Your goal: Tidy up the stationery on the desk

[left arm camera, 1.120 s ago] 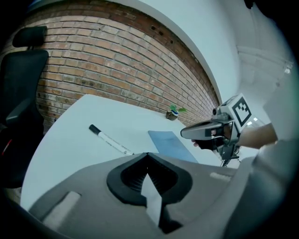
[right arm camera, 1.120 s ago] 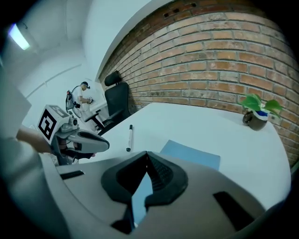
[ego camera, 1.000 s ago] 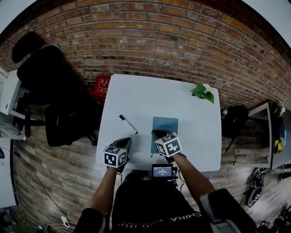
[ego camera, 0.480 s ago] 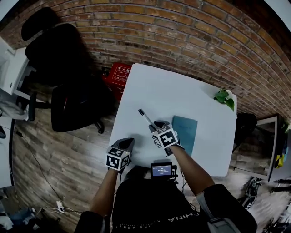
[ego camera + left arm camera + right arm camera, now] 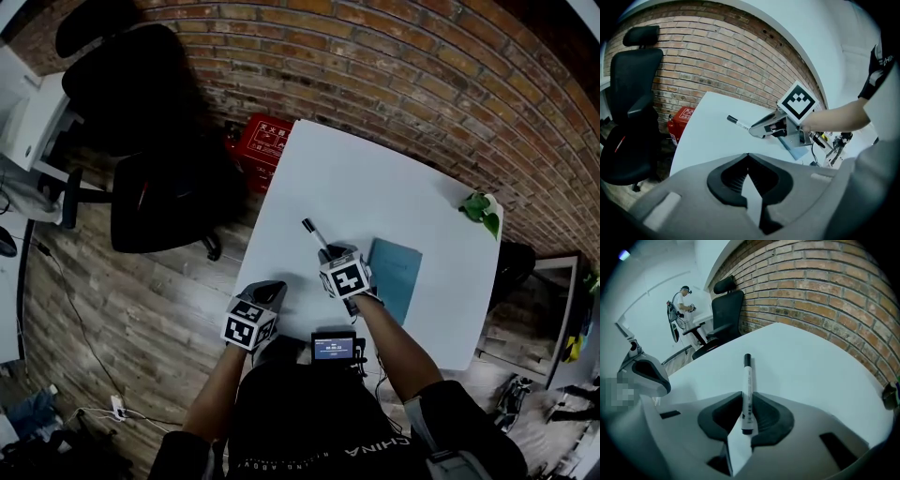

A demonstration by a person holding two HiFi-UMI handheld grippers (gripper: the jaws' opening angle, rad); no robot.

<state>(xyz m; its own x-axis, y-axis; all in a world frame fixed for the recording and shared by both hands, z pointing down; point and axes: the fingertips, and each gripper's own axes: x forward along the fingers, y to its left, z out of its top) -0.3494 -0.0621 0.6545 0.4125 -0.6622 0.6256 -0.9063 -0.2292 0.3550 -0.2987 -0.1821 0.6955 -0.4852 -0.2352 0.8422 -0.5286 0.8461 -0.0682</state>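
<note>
Here the right claw point(image 5: 746, 404), just closing, seemingly clamps the marker point(image 5: 747, 380) at mid-frame on the tabletop point(image 5: 375, 187); the left claw point(image 5: 748, 158) is clenched, empty.

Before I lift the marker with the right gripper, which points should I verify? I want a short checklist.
1. Marker between right gripper jaws: ok; they have just been closing.
2. Jaws touch marker on both sides: ok.
3. Grip firm enough to lift: cannot tell.
4. Left gripper shut, empty, away from marker: ok.
5. Blue notebook apart from marker: ok.
</note>
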